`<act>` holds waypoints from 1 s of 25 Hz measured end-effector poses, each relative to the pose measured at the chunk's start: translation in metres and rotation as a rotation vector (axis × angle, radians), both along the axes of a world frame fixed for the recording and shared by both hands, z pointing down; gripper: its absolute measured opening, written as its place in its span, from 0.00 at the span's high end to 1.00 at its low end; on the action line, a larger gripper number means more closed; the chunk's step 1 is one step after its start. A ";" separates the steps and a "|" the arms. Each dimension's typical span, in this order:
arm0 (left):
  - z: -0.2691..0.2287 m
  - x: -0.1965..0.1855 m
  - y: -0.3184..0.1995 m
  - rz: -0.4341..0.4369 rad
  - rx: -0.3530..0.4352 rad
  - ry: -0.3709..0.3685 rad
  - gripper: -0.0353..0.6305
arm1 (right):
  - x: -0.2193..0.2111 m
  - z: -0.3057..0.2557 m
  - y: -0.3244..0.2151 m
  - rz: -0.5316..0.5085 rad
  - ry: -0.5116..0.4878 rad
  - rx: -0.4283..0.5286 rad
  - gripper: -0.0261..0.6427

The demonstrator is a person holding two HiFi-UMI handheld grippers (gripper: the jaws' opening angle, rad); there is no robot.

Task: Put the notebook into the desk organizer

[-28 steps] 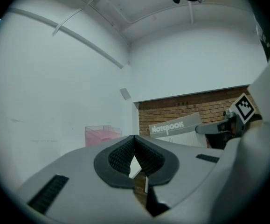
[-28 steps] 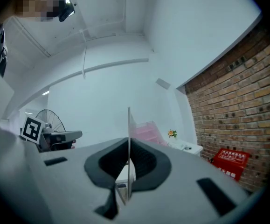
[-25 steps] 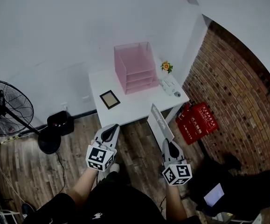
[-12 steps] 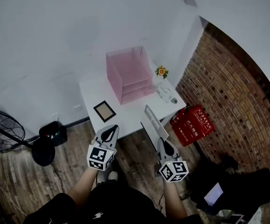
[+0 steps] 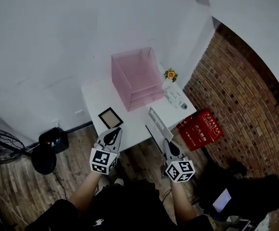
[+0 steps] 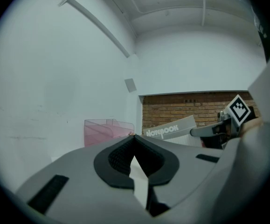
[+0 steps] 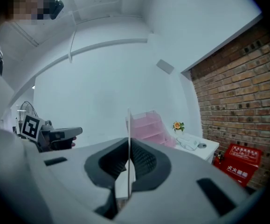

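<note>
The pink desk organizer stands at the back of a white table; it also shows as the pink organizer in the left gripper view and as the pink trays in the right one. A grey notebook is held upright and edge-on, with my right gripper shut on its lower end just in front of the table's near edge. Its thin edge rises between the right gripper's pads. My left gripper is shut and empty, left of the notebook.
A small dark framed square lies on the table's front left. A yellow flower and white items sit at its right end. A red box stands by the brick wall. A fan stands on the floor at left.
Both grippers have come closer to the table's front edge, the notebook still in the right one. The view has swung right, so the fan has slid toward the left edge.
</note>
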State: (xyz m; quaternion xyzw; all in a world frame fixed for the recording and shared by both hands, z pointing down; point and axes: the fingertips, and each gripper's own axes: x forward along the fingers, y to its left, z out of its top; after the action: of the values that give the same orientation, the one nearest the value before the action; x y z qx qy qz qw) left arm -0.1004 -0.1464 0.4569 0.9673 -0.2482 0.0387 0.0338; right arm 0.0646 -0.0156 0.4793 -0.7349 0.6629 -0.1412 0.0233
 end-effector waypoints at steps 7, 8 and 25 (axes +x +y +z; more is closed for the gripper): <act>0.016 -0.001 -0.028 -0.067 -0.034 -0.032 0.94 | 0.016 0.023 -0.040 -0.068 -0.015 -0.033 0.94; 0.019 0.001 -0.032 -0.080 -0.037 -0.039 0.94 | 0.020 0.026 -0.047 -0.082 -0.013 -0.035 0.94; 0.062 0.090 -0.073 -0.222 -0.117 -0.096 0.94 | 0.075 0.089 -0.120 -0.397 -0.073 -0.149 0.94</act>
State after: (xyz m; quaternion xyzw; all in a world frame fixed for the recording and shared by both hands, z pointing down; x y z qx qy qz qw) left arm -0.0103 -0.2198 0.5193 0.9272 -0.3525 0.0955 0.0824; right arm 0.1401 -0.1351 0.5683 -0.5841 0.7809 -0.2184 -0.0353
